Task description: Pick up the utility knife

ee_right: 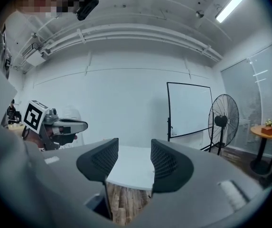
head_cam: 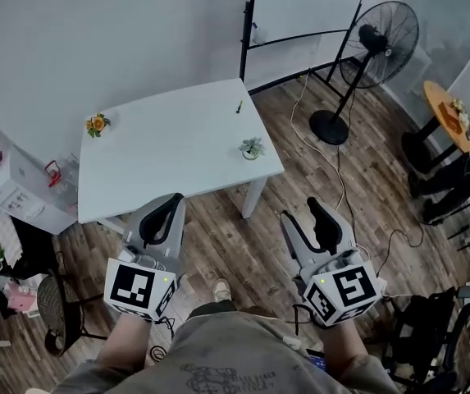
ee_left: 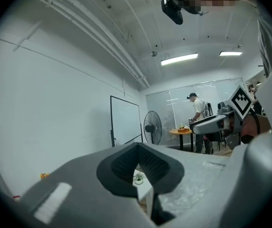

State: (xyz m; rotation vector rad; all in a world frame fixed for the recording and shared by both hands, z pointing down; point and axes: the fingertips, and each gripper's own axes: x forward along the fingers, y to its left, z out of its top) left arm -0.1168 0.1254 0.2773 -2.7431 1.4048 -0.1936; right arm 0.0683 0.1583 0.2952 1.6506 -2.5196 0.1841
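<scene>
A slim dark object with a yellow-green end (head_cam: 239,107) lies near the far edge of the white rectangular worktop (head_cam: 169,150). It is taken to be the utility knife, though it is too small in the head view for this to be confirmed. It is well apart from both grippers, which are held low over the wooden floor (head_cam: 243,245), short of the worktop.

Such a knife is judged to be light and stiff, with a hard, rather smooth casing. It is best taken across the middle of the handle, away from the blade end. Whether the blade is out, and which end carries it, cannot be made out.

The grey left gripper (head_cam: 167,205) is seen with its tips brought together and nothing held. The grey right gripper (head_cam: 302,210) is seen with a plain gap between its pads, through which only worktop and floor show.

A small potted plant (head_cam: 252,148) stands near the worktop's right edge and an orange flower ornament (head_cam: 97,124) at its left corner. The knife is not shown in either gripper view.
</scene>
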